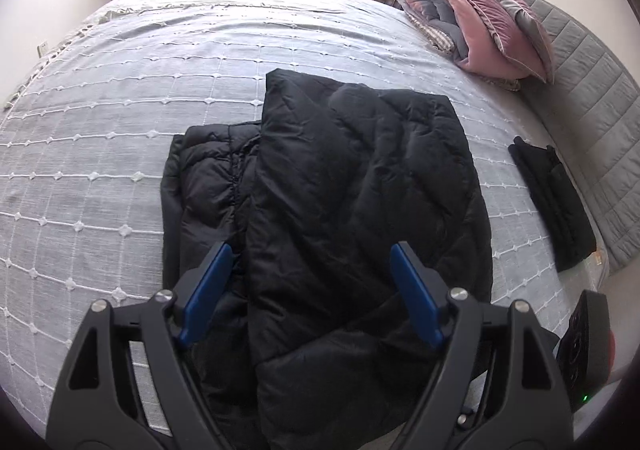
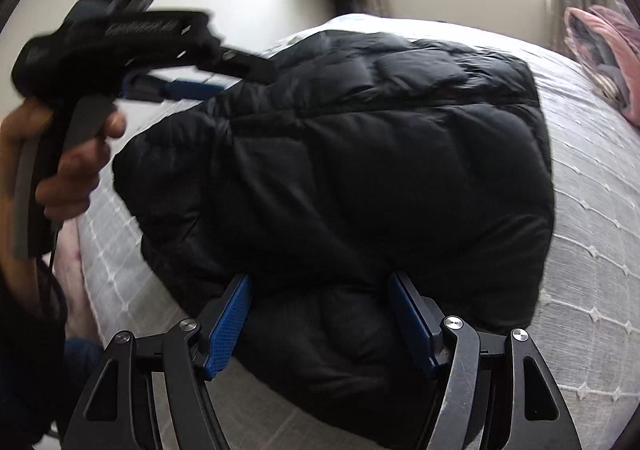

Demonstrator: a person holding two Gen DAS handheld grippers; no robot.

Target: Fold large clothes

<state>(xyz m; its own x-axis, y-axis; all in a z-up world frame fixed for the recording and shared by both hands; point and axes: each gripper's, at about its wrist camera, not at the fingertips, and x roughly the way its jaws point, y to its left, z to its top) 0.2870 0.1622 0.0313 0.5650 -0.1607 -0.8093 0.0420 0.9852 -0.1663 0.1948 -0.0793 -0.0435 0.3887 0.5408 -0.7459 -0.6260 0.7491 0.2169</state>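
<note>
My left hand-held gripper (image 1: 310,256) hangs above the near end of the black puffer jacket (image 1: 340,178), its blue fingers spread wide with nothing between them. My right hand-held gripper (image 2: 320,286) is likewise spread apart and empty, poised low at the jacket's near edge, where the padded fabric bulges up between and under the fingers without being pinched.

The jacket lies on the bed (image 1: 120,110), on the pale grid-stitched bedspread, near the edge I stand at. It is already partly folded: one broad panel lies over the rest, and a narrower strip with a gathered seam shows out from under it on the left in the left wrist view. Its long axis runs away from me, from the near edge of the bed toward the far wall, so both grippers look roughly along its length.

In the right wrist view my left hand (image 2: 76,162) shows at the far left, blurred, holding its tool above the jacket's left side. The right gripper looks the nearer of the two to the fabric, and I judge it best placed to take the near hem; the next fold would then carry that end away from me, over the far half.

Far right on the bed lie a small folded dark garment (image 1: 554,198) and a heap of pink and grey bedding (image 1: 480,22), well apart from the jacket.
</note>
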